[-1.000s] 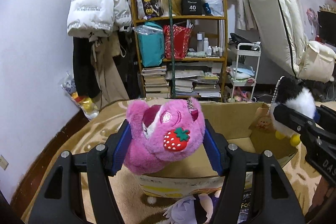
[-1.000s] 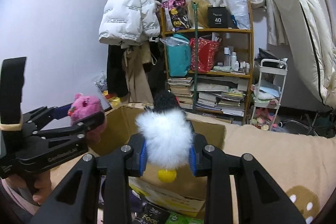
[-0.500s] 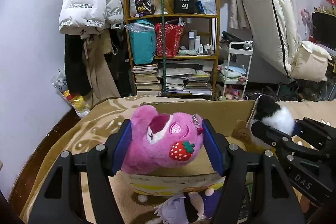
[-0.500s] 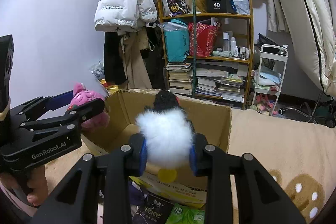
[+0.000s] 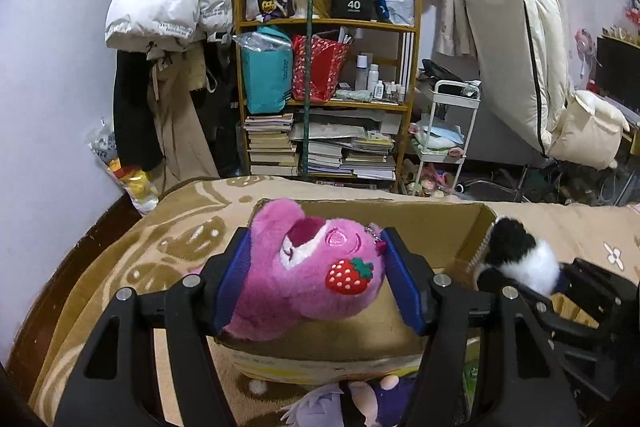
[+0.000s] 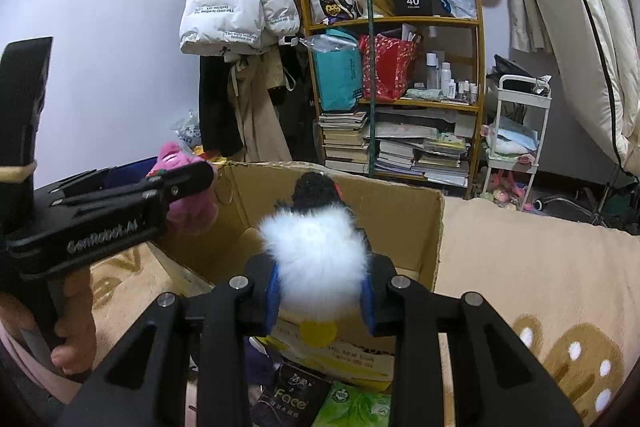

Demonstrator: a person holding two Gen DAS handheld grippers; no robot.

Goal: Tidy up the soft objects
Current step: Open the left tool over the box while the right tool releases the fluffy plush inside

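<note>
While your left gripper point(image 5: 316, 279) clamps the pink plush bear head with the strawberry patch point(image 5: 308, 275), jaws closing a touch, that toy hangs over the near wall of the open brown cardboard box point(image 5: 424, 227). Release there and it may tip outside onto the tan blanket point(image 5: 176, 239). Your right gripper point(image 6: 320, 291), nearly closed, pinches the fluffy black-and-white penguin plush point(image 6: 316, 251) over the box; its bead chain could snag a pad on release.

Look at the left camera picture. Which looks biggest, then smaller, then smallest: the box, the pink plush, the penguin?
1. Box
2. Pink plush, though it sits nearest the camera, which may make it look bigger
3. Penguin, partly hidden by the right gripper
</note>
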